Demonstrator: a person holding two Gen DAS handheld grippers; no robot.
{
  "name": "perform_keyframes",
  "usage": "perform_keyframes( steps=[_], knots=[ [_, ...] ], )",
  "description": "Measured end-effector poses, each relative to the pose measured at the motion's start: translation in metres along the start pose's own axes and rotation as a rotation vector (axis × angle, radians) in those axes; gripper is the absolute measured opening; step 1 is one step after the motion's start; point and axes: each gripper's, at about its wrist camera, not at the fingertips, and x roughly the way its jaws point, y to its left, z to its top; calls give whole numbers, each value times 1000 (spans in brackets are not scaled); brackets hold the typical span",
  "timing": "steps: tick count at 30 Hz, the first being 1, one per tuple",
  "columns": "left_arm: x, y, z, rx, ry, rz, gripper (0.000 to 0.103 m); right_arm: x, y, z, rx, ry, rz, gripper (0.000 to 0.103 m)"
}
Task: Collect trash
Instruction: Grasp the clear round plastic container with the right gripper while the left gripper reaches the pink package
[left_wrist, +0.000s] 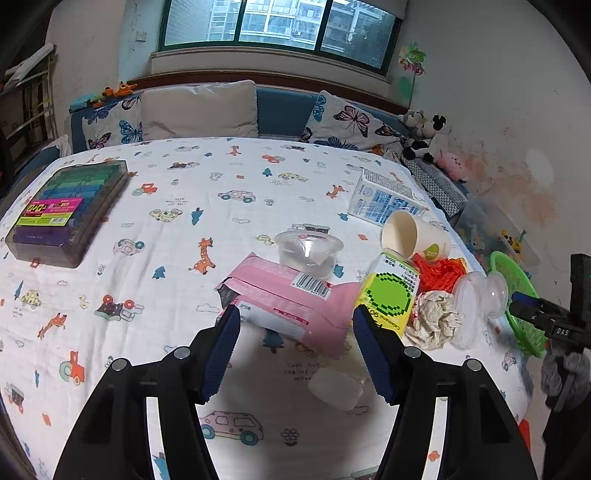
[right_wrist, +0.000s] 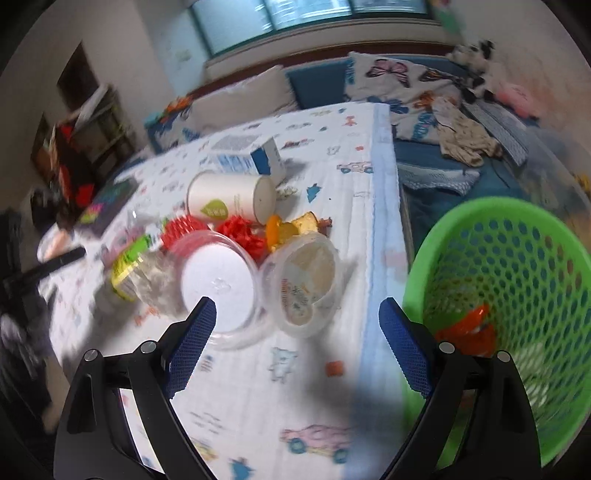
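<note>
My left gripper (left_wrist: 293, 319) is open just above a pink wrapper (left_wrist: 284, 301) lying on the table. Beside it are a clear plastic cup (left_wrist: 308, 253), a yellow-green juice carton (left_wrist: 389, 295), crumpled paper (left_wrist: 436, 319), red shredded material (left_wrist: 441, 273), a tipped paper cup (left_wrist: 413, 234) and a blue-white carton (left_wrist: 384, 197). My right gripper (right_wrist: 297, 314) is open and empty above the table edge, near clear plastic containers (right_wrist: 299, 284). A green mesh basket (right_wrist: 509, 258) stands to its right, off the table, with an orange wrapper (right_wrist: 469, 328) inside.
A dark box of coloured items (left_wrist: 66, 208) sits at the table's far left. A small white tub (left_wrist: 334, 387) lies near my left fingers. A sofa with butterfly cushions (left_wrist: 343, 122) and stuffed toys (left_wrist: 428, 136) is behind the table.
</note>
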Motion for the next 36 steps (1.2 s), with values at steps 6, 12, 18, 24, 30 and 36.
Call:
perform_keyframes(
  steps=[6,12,18,24,30,36],
  knots=[
    [8,7,0,-16,28,-22,62,20,-4,9,-168,89,48,89],
    [15,10,-2,-12,60,-10,63,40,-2,17,-346,203,80,89],
    [22,18,-5,-30,85,-3,64,53,-2,23,-453,257,109,91],
    [26,22,-4,-41,107,-10,65,63,-2,29,-499,275,156,91],
    [28,28,-4,-77,116,-19,66,70,-3,31,-491,274,223,91],
    [30,29,-2,-92,126,-16,66,65,-3,31,-440,252,245,78]
  ],
)
